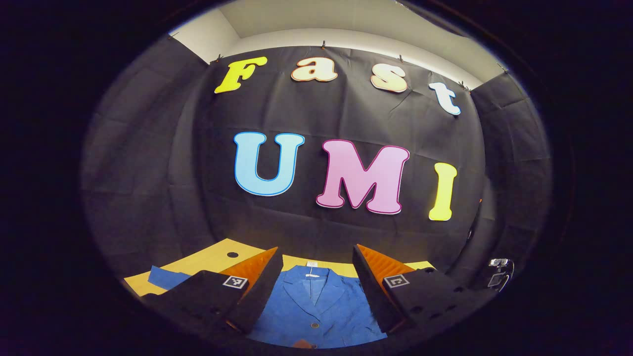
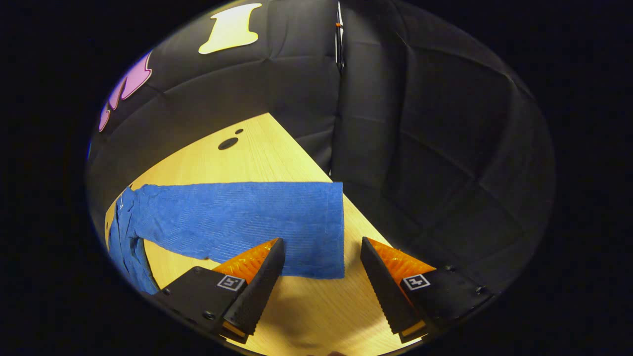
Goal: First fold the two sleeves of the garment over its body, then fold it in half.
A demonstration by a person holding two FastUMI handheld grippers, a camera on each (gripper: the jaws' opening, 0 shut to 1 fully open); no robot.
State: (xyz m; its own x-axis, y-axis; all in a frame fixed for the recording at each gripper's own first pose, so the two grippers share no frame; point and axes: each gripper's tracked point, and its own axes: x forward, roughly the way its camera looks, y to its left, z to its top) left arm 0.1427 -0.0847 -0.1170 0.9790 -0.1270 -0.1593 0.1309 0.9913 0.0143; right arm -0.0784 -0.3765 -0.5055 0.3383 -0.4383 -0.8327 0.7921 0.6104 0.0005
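Note:
A blue jacket (image 1: 316,306) lies flat on the wooden table (image 1: 207,259), collar toward the wall, front buttons showing. My left gripper (image 1: 316,284) hovers open above its chest, one finger on each side of the collar. One blue sleeve (image 1: 165,278) stretches out to the left. In the right gripper view the other sleeve (image 2: 237,220) lies spread straight across the table (image 2: 277,148), its cuff (image 2: 326,232) near the table's edge. My right gripper (image 2: 321,274) is open just above the cuff's near corner, with nothing between its fingers.
Black cloth walls close in the table on the back and side. A dark round hole (image 2: 228,144) sits in the tabletop beyond the sleeve. A small camera on a stand (image 1: 499,272) is at the far right. Bare wood lies in front of the cuff.

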